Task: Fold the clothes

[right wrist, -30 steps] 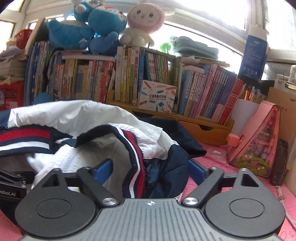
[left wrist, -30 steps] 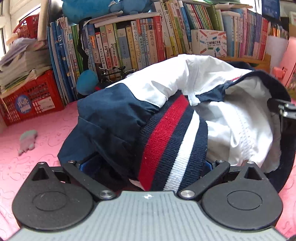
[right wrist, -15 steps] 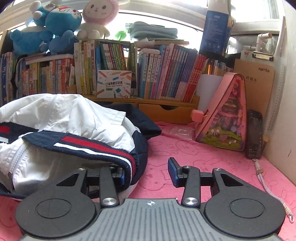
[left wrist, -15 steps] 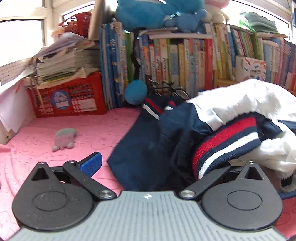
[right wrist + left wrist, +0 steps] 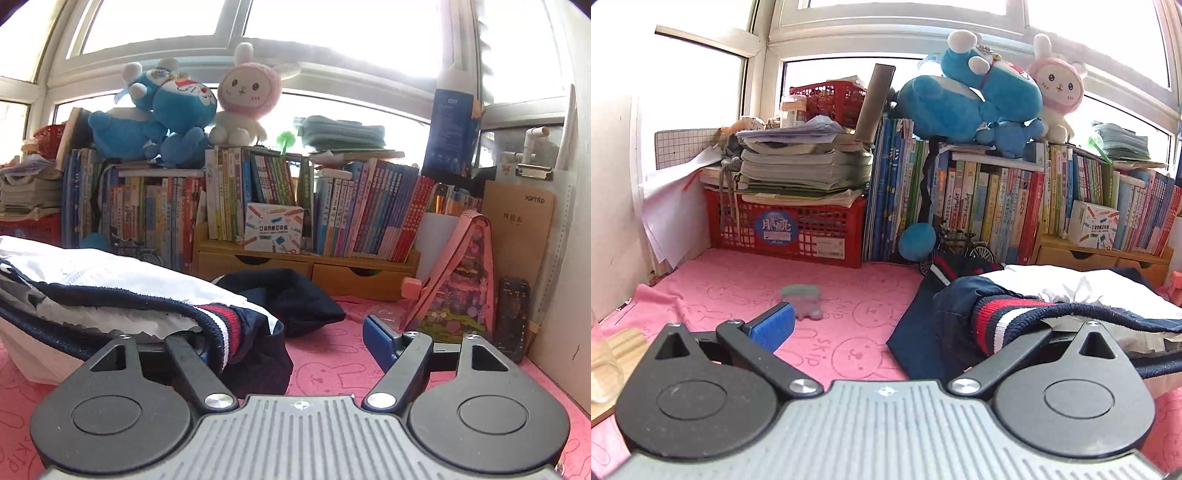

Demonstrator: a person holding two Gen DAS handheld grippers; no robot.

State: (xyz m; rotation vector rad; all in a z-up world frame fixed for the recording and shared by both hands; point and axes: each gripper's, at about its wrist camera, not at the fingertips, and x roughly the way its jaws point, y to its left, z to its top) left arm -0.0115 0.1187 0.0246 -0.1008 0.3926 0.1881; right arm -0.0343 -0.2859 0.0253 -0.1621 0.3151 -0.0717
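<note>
- Navy, white and red-striped, the jacket (image 5: 1027,314) lies bunched on the pink cloth (image 5: 738,295), toward its back edge below the bookshelf (image 5: 258,206).
- Left gripper (image 5: 908,325) stands wide apart; its blue pad (image 5: 774,325) is bare, while the ribbed hem drapes over the other finger, which is hidden.
- Right gripper (image 5: 291,339): jaws opening, the striped cuff (image 5: 225,321) draped over one finger, not pinched.
- Risk, as I judge it: hem or cuff may snag on a finger and drag the fold open.
</note>
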